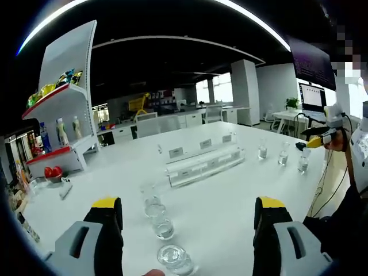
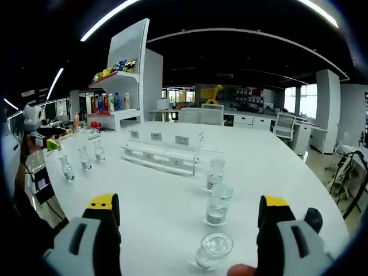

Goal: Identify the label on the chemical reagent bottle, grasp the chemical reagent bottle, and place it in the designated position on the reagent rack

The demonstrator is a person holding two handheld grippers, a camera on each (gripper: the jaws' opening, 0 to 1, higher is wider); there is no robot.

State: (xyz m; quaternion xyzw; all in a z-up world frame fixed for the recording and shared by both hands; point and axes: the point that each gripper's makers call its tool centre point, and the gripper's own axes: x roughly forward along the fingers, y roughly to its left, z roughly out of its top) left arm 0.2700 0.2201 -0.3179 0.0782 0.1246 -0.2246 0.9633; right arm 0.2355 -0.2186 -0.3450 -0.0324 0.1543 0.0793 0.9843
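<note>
Both tools, left [image 1: 187, 215] and right [image 2: 187, 214], stood spread and empty. Three bottles [image 2: 217, 210] sat on the counter [image 2: 155, 195] just ahead between the right tool's jaws; the rack [image 2: 161, 156] beyond held none. Grasping and placement remained, apparently.

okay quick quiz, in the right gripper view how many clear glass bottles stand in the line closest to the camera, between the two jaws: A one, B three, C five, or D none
B: three clear bottles stand in a line on the white table, running away from the camera between the open jaws of the right tool, beside the clear reagent rack.
</note>
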